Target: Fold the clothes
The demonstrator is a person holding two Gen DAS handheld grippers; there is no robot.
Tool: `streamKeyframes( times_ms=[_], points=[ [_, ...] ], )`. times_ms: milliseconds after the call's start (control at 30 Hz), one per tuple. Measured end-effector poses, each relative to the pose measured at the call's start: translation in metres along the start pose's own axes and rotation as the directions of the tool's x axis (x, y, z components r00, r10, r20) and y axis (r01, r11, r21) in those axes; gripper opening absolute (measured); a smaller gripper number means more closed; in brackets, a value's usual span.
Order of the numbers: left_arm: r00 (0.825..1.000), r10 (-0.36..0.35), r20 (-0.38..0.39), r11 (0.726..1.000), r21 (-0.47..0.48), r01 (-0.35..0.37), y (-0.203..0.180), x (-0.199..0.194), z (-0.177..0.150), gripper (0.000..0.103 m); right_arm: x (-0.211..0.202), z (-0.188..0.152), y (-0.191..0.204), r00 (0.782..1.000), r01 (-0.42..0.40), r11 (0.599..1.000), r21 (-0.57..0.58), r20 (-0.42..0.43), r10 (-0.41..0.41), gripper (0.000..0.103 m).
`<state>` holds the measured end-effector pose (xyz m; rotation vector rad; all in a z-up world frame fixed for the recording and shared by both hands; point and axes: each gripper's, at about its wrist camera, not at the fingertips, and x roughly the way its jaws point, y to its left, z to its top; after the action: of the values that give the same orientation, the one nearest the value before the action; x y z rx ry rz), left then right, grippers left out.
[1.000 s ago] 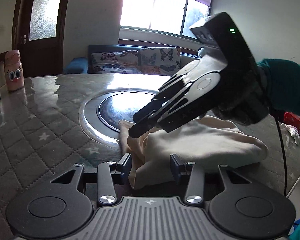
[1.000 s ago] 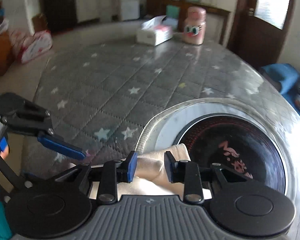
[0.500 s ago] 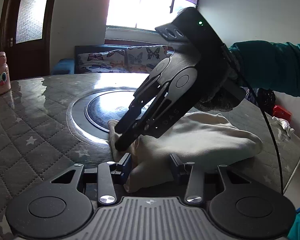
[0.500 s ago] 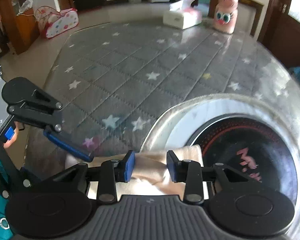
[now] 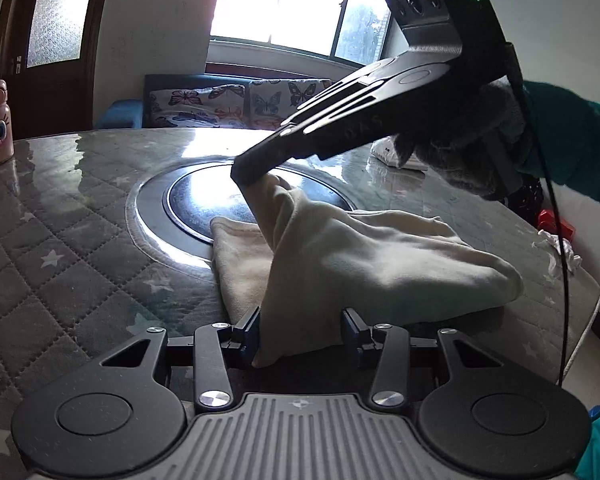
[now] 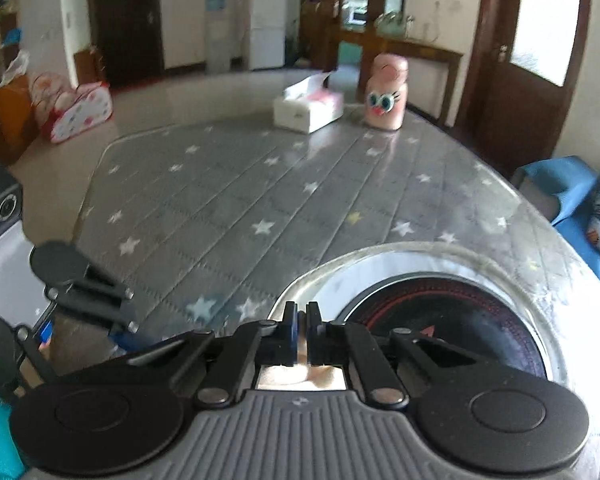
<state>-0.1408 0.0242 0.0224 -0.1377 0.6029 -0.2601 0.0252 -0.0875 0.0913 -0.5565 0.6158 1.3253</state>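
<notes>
A cream cloth (image 5: 380,264) lies bunched on the grey star-quilted table (image 5: 52,240). In the left wrist view, my right gripper (image 5: 252,172) is shut on one corner of the cloth and holds it raised above the pile. The right wrist view shows its fingers (image 6: 314,320) pressed together on a strip of cloth (image 6: 300,376). My left gripper (image 5: 302,328) is open, low at the near edge of the cloth, with a hanging fold between its fingers. It also appears at the lower left of the right wrist view, left gripper (image 6: 84,292).
A round dark hotplate (image 5: 204,200) is set into the table just behind the cloth. A pink bottle (image 6: 386,96) and a tissue box (image 6: 308,108) stand at the far end. White crumpled items (image 5: 556,252) lie near the right table edge.
My right gripper has gone from open around the cloth corner to shut on it, and has lifted that corner up. The left gripper has stayed open at the near edge.
</notes>
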Motion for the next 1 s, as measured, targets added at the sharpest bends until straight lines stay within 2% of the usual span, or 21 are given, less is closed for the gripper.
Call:
streamKeyframes(
  times_ms=[33,67,133,200,300,433,500,533,567,633,667,733,833,1000],
  points=[
    [1.000,-0.008,0.000,1.000,-0.002,0.008,0.000,0.000,0.000,0.044,0.001,-0.001,0.000,1.000,0.010,1.000,0.012,0.011,-0.010,0.003],
    [1.000,-0.010,0.000,1.000,-0.004,0.010,0.001,-0.001,0.000,0.030,0.002,-0.001,-0.002,0.999,0.027,0.999,0.024,0.021,-0.028,0.003],
    [1.000,-0.012,-0.001,1.000,-0.010,0.012,0.001,-0.002,0.000,0.013,0.005,-0.003,-0.006,0.996,0.079,0.996,0.052,0.042,-0.081,0.003],
    [1.000,-0.006,-0.004,1.000,-0.020,0.006,0.004,-0.004,-0.001,0.009,0.009,-0.004,-0.013,0.990,0.118,0.988,0.097,0.063,-0.125,0.000],
    [1.000,0.006,-0.018,0.999,-0.037,-0.006,0.007,-0.007,-0.003,0.010,0.017,-0.005,-0.024,0.984,0.146,0.978,0.149,0.076,-0.158,0.000],
    [1.000,0.010,-0.016,0.997,-0.076,-0.011,0.016,-0.014,0.000,0.017,0.014,-0.006,-0.030,0.984,0.147,0.971,0.187,0.077,-0.164,0.002],
    [1.000,0.006,-0.002,0.998,-0.068,-0.006,0.019,-0.019,0.005,0.025,0.003,-0.013,-0.027,0.982,0.164,0.967,0.195,0.058,-0.178,0.005],
    [1.000,0.016,0.004,0.998,-0.067,-0.016,0.021,-0.021,0.008,0.035,-0.003,-0.017,-0.025,0.981,0.177,0.964,0.199,0.046,-0.189,0.007],
    [1.000,0.025,0.011,0.997,-0.067,-0.024,0.022,-0.022,0.011,0.040,-0.009,-0.022,-0.024,0.979,0.189,0.961,0.203,0.034,-0.200,0.010],
    [0.999,0.035,0.028,0.996,-0.078,-0.032,0.025,-0.023,0.019,0.040,-0.021,-0.030,-0.020,0.975,0.214,0.954,0.209,0.011,-0.221,0.016],
    [0.999,0.030,0.038,0.996,-0.083,-0.027,0.025,-0.022,0.024,0.040,-0.027,-0.034,-0.019,0.973,0.226,0.951,0.212,-0.001,-0.231,0.022],
    [0.998,0.004,0.055,0.997,-0.080,0.000,0.022,-0.018,0.033,0.038,-0.038,-0.047,-0.010,0.968,0.249,0.945,0.211,-0.029,-0.248,0.027],
    [0.998,-0.027,0.050,0.996,-0.078,0.030,0.018,0.000,0.044,0.037,-0.051,-0.067,0.006,0.965,0.262,0.944,0.200,-0.061,-0.255,0.027],
    [0.998,-0.066,0.022,0.993,-0.098,0.068,0.017,0.037,0.058,0.028,-0.064,-0.098,0.030,0.960,0.278,0.941,0.194,-0.067,-0.270,0.027]
  ],
)
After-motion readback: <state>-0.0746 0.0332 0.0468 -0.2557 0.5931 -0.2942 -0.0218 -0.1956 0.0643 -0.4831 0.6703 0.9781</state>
